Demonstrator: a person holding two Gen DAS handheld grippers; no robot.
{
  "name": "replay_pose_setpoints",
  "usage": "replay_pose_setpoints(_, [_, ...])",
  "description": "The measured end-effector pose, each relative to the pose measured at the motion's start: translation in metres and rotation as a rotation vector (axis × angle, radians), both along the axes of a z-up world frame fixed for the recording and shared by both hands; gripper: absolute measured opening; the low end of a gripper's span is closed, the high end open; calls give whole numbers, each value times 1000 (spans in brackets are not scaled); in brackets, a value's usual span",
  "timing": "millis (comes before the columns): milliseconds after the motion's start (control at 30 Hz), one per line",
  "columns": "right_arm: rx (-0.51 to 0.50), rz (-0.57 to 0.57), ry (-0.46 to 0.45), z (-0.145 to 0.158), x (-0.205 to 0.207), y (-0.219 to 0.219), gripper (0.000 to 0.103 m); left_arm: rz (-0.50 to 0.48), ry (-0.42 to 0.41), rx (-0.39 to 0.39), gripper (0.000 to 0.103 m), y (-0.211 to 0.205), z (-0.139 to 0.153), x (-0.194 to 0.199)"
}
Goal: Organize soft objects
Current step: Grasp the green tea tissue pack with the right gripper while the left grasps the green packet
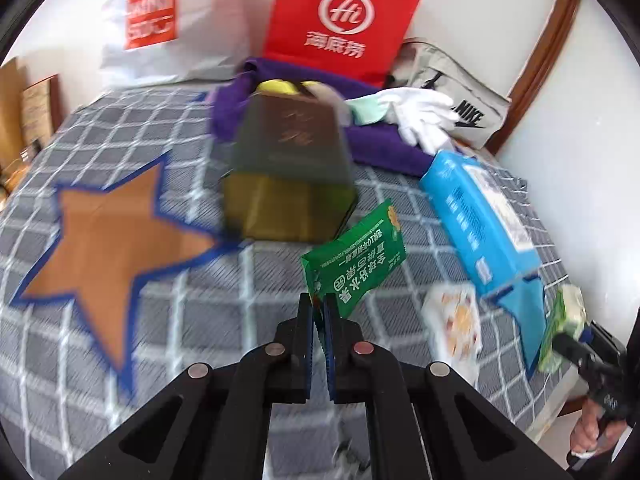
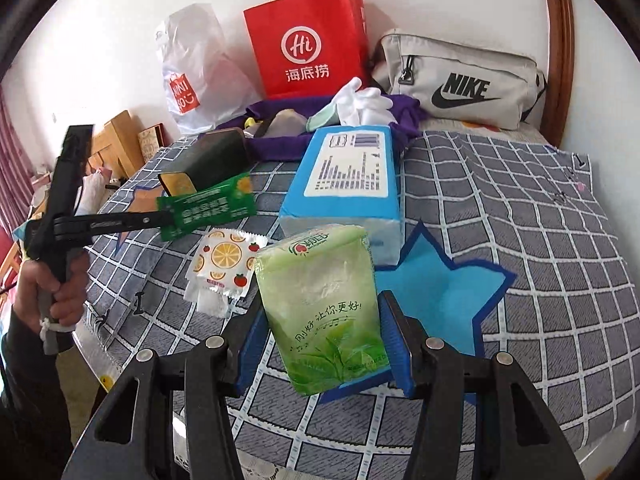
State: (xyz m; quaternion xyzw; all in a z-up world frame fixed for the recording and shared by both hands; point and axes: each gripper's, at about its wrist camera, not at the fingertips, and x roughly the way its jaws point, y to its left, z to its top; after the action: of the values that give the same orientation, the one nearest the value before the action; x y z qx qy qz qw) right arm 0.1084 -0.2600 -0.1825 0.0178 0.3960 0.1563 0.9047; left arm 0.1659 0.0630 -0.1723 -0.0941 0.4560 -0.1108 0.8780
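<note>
Green flat foil sachet (image 1: pixel 356 258) pinched in left gripper (image 1: pixel 320 312), pale green soft tissue pack (image 2: pixel 324 312) clamped by right gripper (image 2: pixel 320 344), red paper carrier bag (image 2: pixel 308 44) upright behind, contents hidden.

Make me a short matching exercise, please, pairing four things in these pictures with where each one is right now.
Things:
1. green sachet
2. pale green tissue pack
3. red paper bag
4. white gloves

Places:
A. standing against the wall
B. pinched in the left gripper
C. on the purple cloth
D. between the right gripper's fingers

Pairs: 1-B, 2-D, 3-A, 4-C
</note>
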Motion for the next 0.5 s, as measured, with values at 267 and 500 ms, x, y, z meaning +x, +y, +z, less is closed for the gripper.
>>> replay_pose_setpoints(267, [4, 4, -3, -7, -5, 4, 53, 14, 73, 5, 6, 22, -2, -48])
replay_pose_setpoints(500, [-50, -35, 53, -26, -6, 2, 53, 12, 71, 51, 48, 16, 0, -63])
